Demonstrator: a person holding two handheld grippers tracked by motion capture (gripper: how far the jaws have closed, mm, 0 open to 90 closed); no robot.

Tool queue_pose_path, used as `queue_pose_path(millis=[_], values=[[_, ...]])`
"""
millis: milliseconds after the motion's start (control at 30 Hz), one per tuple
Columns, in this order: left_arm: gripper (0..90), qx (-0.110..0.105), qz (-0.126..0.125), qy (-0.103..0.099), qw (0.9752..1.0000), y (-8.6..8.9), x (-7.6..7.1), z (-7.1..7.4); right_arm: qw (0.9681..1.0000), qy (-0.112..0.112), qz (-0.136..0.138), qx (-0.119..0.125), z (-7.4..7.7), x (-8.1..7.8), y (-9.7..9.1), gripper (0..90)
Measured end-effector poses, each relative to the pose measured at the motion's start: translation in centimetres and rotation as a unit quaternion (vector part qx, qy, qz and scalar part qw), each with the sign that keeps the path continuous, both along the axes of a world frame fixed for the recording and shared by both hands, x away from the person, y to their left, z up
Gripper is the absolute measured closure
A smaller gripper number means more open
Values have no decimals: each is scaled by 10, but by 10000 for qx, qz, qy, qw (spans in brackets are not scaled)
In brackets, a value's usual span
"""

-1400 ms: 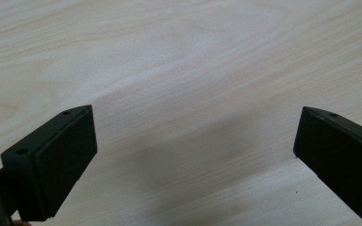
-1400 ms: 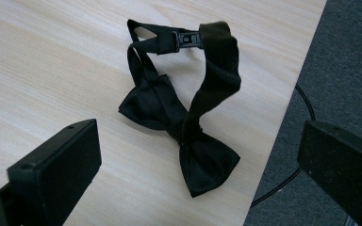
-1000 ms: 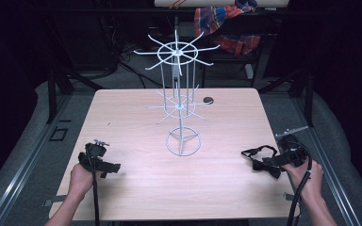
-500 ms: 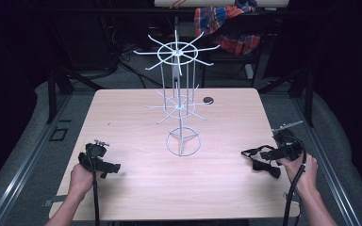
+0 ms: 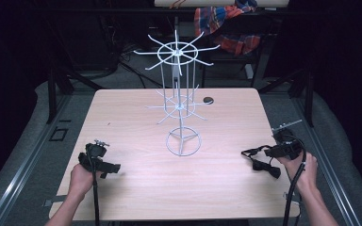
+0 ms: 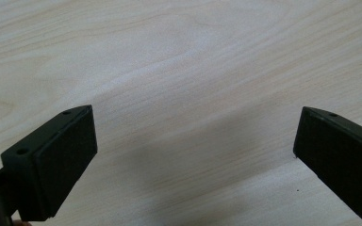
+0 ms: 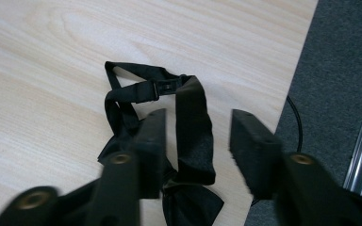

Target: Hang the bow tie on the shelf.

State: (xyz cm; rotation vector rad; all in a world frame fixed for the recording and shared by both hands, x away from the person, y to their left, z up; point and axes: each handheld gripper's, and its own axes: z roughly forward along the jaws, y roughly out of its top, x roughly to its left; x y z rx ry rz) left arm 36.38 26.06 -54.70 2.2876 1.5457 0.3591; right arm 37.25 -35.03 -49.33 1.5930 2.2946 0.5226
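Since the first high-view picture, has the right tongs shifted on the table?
Yes. The right tongs has slid slightly toward the table's near right corner, away from the wire rack, its jaws closing around the black bow tie.

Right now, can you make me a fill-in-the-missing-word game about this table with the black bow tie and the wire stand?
1. The black bow tie lies on the wooden table near its ____ edge.
2. The jaws of the right gripper have just been closing, and the bow tie's ____ runs between them.
3. The white wire stand rests on a base shaped like a ____.
4. The left gripper has ____ between its wide-apart jaws.

Missing words: right; strap; ring; nothing
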Motion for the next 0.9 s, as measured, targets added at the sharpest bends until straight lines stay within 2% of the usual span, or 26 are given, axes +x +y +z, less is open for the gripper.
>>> queue_pose_path(millis=[133,167,200,267,367,700,900], values=[[2,5,2,-6,10000,0,0,0,10000,41,-10,-16,0,-1,-1,738],[3,10,8,-1,10000,0,0,0,10000,3,-59,70,0,-1,0,759],[3,15,12,8,10000,0,0,0,10000,5,-14,-6,1,-2,-1,773],[4,12,17,13,10000,0,0,0,10000,-2,-4,58,1,-2,0,803],[4,20,14,14,10000,0,0,0,10000,30,60,28,2,-3,1,817],[4,28,12,20,10000,0,0,0,9996,-181,145,186,10,-7,4,834],[5,31,18,18,10000,1,0,0,9994,-226,180,193,15,-8,5,837]])
